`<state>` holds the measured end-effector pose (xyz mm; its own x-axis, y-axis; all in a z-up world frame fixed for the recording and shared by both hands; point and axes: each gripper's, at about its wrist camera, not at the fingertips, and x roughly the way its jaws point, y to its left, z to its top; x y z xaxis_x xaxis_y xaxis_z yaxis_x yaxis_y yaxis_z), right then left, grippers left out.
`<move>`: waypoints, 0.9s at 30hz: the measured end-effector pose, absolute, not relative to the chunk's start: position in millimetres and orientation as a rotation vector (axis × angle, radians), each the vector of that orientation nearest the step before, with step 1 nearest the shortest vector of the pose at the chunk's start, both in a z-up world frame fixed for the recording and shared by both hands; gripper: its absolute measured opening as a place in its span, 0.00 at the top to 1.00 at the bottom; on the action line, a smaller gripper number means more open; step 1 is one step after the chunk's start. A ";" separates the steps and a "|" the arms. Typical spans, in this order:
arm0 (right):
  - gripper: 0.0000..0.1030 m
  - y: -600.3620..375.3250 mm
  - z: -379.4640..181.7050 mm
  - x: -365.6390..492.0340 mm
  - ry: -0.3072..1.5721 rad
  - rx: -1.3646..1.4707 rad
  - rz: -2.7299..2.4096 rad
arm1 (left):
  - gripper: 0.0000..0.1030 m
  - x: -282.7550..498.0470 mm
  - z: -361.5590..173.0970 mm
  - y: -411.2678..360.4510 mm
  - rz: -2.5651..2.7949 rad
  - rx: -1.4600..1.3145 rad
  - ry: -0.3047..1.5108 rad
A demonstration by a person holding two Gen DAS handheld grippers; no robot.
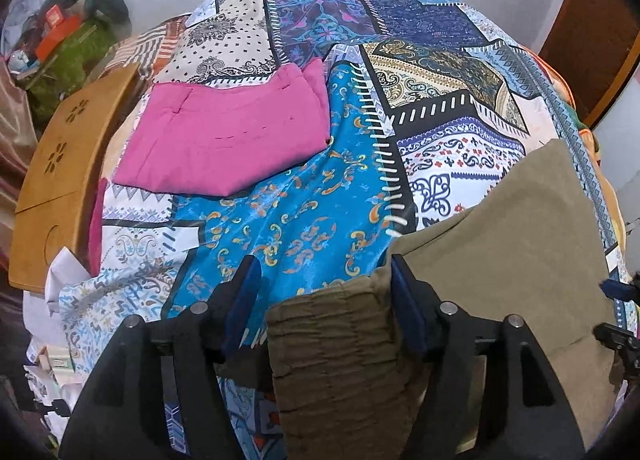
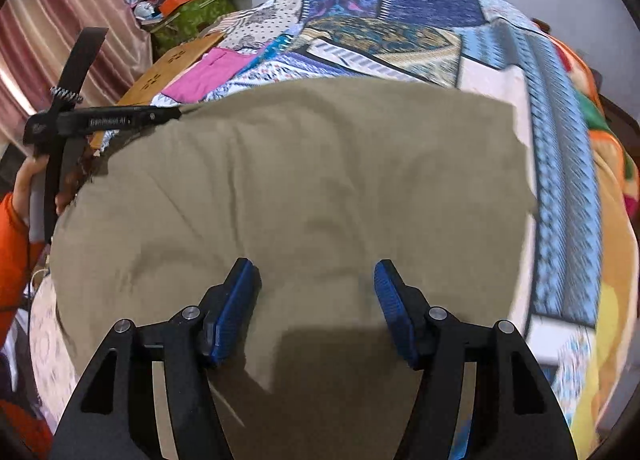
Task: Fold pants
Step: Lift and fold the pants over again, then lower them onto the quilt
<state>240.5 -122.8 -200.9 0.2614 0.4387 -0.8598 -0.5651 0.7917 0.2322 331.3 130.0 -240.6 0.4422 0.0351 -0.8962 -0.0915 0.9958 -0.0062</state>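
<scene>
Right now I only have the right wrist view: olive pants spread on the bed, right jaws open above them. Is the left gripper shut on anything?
Observer: No. The left gripper has its jaws wide apart; the gathered waistband of the olive pants lies between them, ungripped.
Operator: Is the waistband centred in the gap?
Observer: No, it sits toward the right side; patterned bedspread fills the left.
Operator: Is that pink cloth at far left folded?
Observer: Yes, the pink garment lies folded flat, apart from the olive pants.
</scene>
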 end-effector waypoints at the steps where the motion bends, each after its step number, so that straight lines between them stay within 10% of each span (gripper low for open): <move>1: 0.43 -128.3 -199.8 235.3 1.111 -0.125 0.674 | 0.35 329.1 -239.9 129.0 0.083 -0.044 1.110; 27: 0.42 -149.3 -131.6 159.4 0.904 -0.111 0.587 | 0.14 191.2 -131.1 99.8 0.064 -0.003 0.868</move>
